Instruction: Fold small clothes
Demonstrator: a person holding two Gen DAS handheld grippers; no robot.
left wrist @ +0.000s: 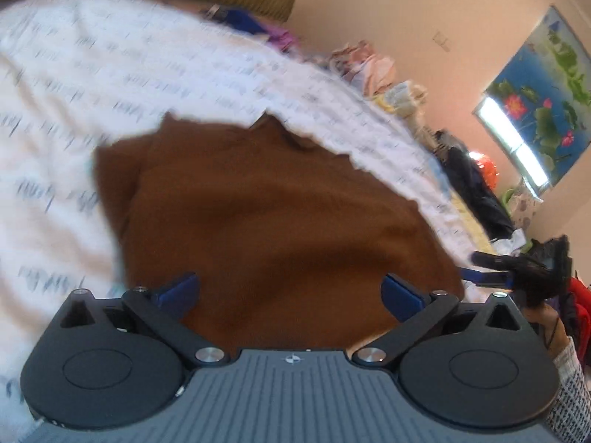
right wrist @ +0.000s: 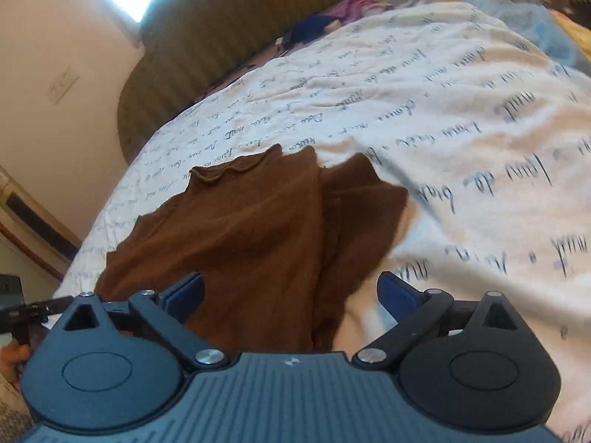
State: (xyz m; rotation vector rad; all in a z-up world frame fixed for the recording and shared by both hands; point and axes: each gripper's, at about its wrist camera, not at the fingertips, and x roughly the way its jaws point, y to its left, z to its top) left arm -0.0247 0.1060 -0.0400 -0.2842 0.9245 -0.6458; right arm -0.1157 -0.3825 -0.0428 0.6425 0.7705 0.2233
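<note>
A small brown knit top [left wrist: 266, 214] lies on a white bedsheet with script print [left wrist: 110, 74]. My left gripper [left wrist: 290, 289] is open, its blue fingers spread over the near edge of the top. In the right wrist view the same top [right wrist: 251, 229] lies with its collar away from me and one side folded over. My right gripper [right wrist: 290, 289] is open above the top's near edge. The right gripper also shows at the right edge of the left wrist view [left wrist: 517, 273]. The left gripper shows at the left edge of the right wrist view [right wrist: 22, 310].
The white sheet [right wrist: 443, 110] covers the bed. A dark olive headboard [right wrist: 221, 37] stands behind it. Piles of other clothes [left wrist: 373, 66] lie at the bed's far side. A lotus picture [left wrist: 546, 96] hangs on the wall.
</note>
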